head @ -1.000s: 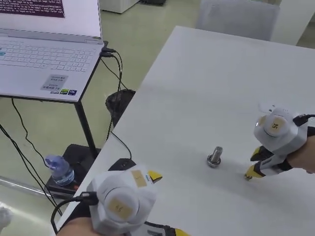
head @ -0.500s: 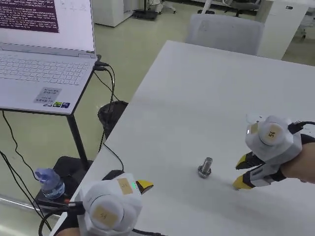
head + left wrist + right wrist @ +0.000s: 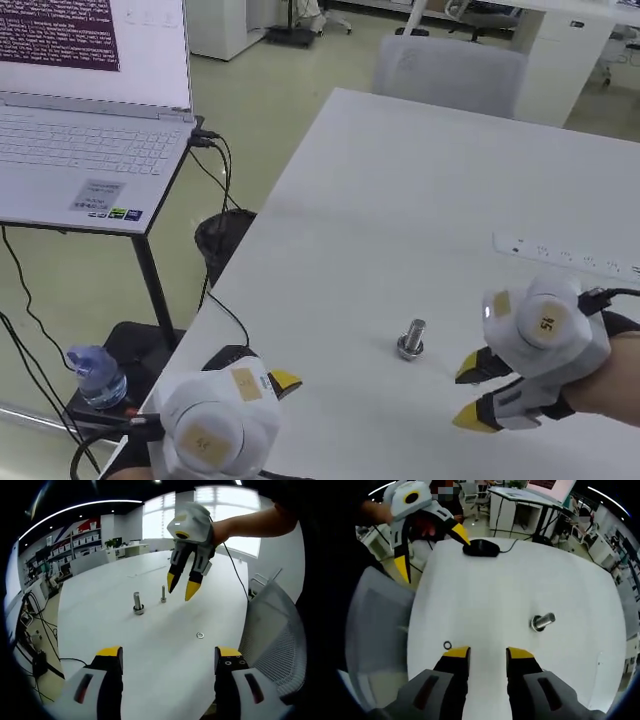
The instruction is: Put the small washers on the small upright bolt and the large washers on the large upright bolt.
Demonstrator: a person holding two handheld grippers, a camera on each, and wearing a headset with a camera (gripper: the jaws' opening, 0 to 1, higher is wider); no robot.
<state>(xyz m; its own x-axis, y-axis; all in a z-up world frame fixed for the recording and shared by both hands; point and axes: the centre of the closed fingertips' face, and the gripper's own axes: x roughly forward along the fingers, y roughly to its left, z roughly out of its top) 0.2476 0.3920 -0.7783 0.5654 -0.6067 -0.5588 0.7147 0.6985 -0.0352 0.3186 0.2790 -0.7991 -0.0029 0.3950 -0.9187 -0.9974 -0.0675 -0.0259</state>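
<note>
1. a washer [image 3: 447, 645] is pictured lying flat on the white table [image 3: 485, 580]. in the right gripper view it sits just beside the right gripper [image 3: 487, 655], off the left-hand jaw tip & not between the jaws. being a flat ring w/ its hole up, it has no long axis to line up on.
2. the large upright bolt [image 3: 541, 621] is seen ahead, on the opposite side of those jaws. in the left gripper view the small upright bolt [image 3: 163, 594] stands near it, a bit beyond.
3. the right gripper is judged the nearer one. from the left gripper [image 3: 168, 655] the washer lies well ahead.
4. right gripper: jaws parted narrowly, nothing held, no contact w/ the washer made out.
5. left gripper: jaws spread wide, empty.
6. washer size can't be told. a small sideways shift & a drop are judged needed before the jaws can be closed on it.
</note>
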